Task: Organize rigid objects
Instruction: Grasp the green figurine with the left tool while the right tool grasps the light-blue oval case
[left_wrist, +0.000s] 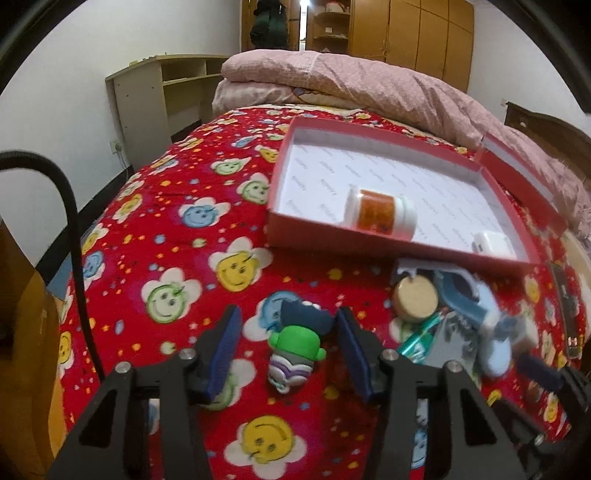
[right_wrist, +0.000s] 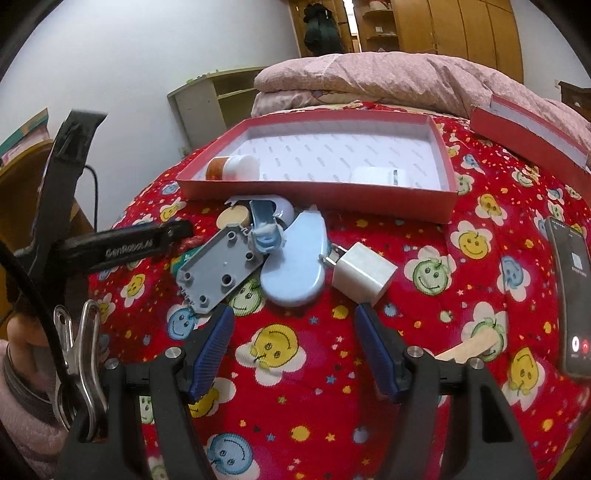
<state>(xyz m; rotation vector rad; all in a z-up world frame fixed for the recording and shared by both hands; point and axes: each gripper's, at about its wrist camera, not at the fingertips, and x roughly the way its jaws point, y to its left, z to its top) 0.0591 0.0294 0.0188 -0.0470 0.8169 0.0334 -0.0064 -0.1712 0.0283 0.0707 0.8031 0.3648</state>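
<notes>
A red open box lies on the bed and holds an orange-labelled white bottle and a white charger. My left gripper is open, its blue pads on either side of a small green-hatted toy figure lying on the sheet. My right gripper is open and empty, just short of a pile: a grey plate, a light blue oval case, a white plug adapter and a round cork lid.
The box lid leans at the back right by a pink quilt. A phone lies at the right edge, a wooden stick near it. A metal clip hangs at lower left. A shelf unit stands by the wall.
</notes>
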